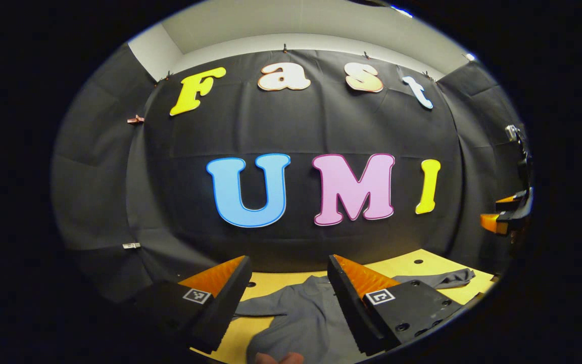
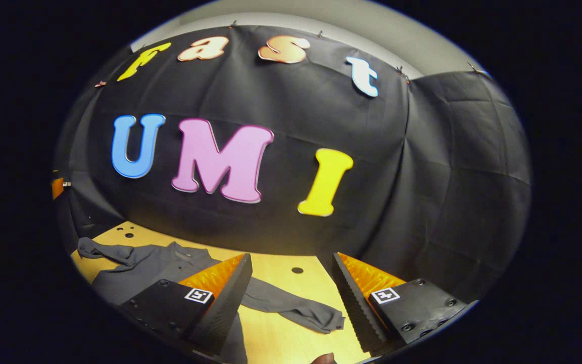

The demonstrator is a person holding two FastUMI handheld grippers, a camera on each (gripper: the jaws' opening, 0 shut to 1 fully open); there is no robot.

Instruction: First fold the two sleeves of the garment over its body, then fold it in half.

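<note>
Only right gripper view gets garment's (image 2: 170, 268) rt sleeve (image 2: 296, 309).

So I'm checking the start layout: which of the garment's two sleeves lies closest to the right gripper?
The sleeve stretched across the wooden table, its cuff lying between the open fingers of the right gripper. The other sleeve trails off toward the table's far left corner.

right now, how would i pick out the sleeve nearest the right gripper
Start at the yellow wooden table below the black cloth wall. A dark grey garment lies spread on it. The sleeve is the long strip stretched out between the right gripper fingers, unlike the crumpled far sleeve.
</note>
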